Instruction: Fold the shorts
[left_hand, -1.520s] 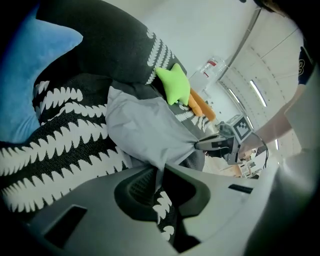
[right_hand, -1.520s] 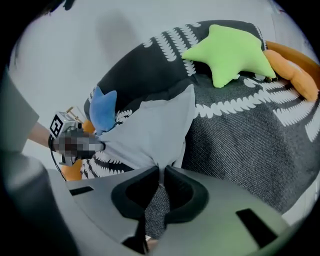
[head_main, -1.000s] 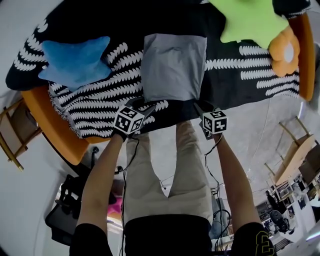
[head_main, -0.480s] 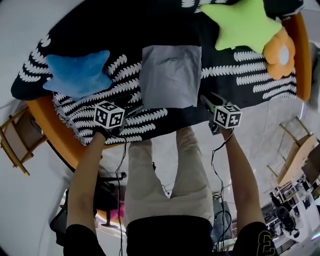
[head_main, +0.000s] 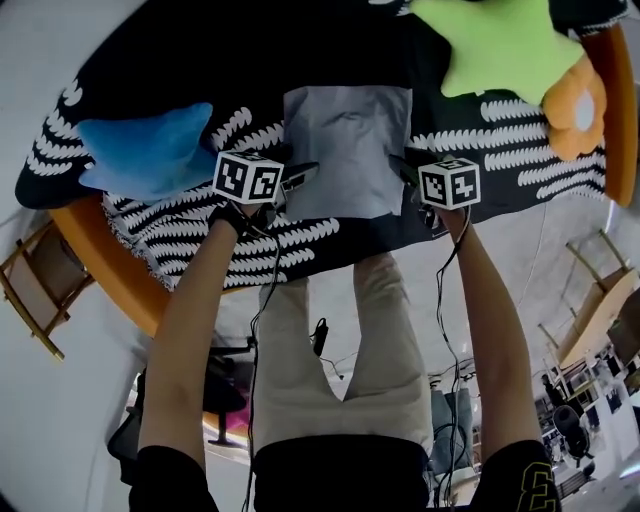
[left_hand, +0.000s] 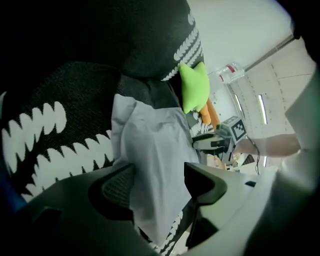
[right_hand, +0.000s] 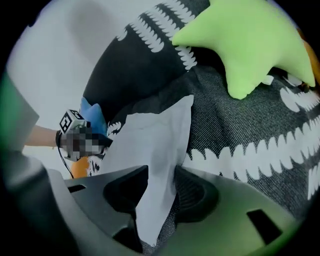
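Straddling the left edge of the shorts, the left gripper hides the cloth's near corner behind its dark jaws. Those jaws have just been opening and stand wide apart, with the fabric lying loose between them, not pinched. The right gripper covers the opposite corner. Its jaws have also just been opening but are narrower, and the cloth runs down the gap unclamped; whether it brushes the ribbed pad is hard to tell. The shorts are pale grey, thin and smooth, folded to a rough rectangle, flat in the middle of a black woven blanket with rows of white leaf sprigs. A plush blue star cushion lies to the left. The green star cushion is cut off at the top edge, beside an orange flower cushion.
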